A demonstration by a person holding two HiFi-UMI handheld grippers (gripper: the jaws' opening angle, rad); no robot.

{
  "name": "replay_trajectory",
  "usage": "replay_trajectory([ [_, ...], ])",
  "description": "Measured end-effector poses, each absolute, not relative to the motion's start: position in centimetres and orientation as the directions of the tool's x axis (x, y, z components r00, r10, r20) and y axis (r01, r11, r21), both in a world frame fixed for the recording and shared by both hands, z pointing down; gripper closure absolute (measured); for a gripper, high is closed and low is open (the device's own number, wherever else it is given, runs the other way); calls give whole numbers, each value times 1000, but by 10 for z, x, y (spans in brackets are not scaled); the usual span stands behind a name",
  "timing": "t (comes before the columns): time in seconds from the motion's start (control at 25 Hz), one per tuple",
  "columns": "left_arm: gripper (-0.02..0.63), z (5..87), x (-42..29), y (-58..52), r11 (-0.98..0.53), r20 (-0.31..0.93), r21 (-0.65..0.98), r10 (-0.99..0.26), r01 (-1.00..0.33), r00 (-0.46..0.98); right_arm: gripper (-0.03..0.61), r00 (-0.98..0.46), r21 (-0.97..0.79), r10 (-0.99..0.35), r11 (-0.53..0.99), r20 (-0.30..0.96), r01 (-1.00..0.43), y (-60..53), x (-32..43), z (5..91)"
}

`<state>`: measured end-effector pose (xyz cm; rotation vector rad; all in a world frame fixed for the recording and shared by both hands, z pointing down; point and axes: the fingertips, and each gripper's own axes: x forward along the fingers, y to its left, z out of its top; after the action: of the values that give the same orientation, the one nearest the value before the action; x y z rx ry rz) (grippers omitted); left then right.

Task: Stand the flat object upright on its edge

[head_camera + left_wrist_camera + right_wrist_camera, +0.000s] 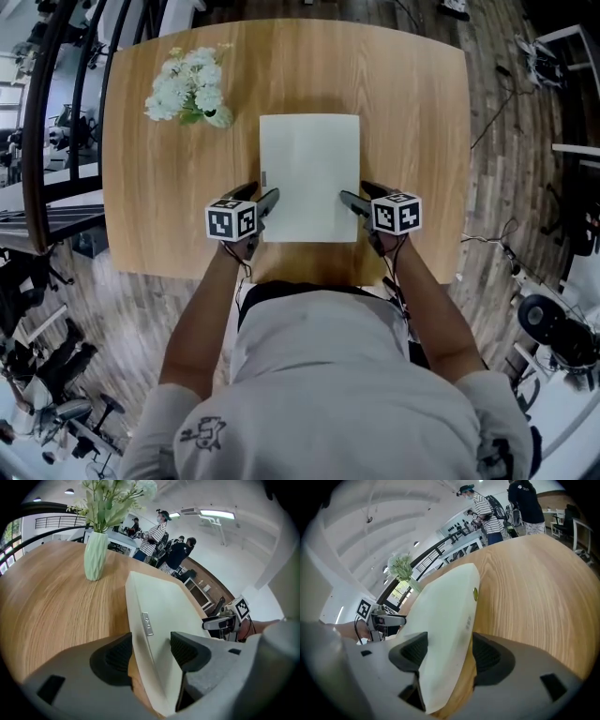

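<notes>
cream flat slab is lying flat on the wooden table, not yet on its edge. left tool is straddling the slab's left edge with its jaws spread wide. right tool is straddling the right edge, jaws apart. whether the pads are touching is hard to judge. both tools are covering the near side edges from above. small tag is sitting on the rim, print unreadable. flowers are hiding their vase in the head view. the person's torso is cutting off the table's near edge.
</notes>
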<state>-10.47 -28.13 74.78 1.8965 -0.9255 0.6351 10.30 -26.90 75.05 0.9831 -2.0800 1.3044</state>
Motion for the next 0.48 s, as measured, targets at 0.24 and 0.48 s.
replay_trajectory([
  [0.24,376,750,-99,-282,-303,723,525,-333,-795,605,304,-619,-543,-270,307,737,-781,-270,100,751],
  [0.48,383,751,-98,-282,-307,729,529,-312,-791,609,313,-609,-533,-246,313,754,-786,-268,100,752],
])
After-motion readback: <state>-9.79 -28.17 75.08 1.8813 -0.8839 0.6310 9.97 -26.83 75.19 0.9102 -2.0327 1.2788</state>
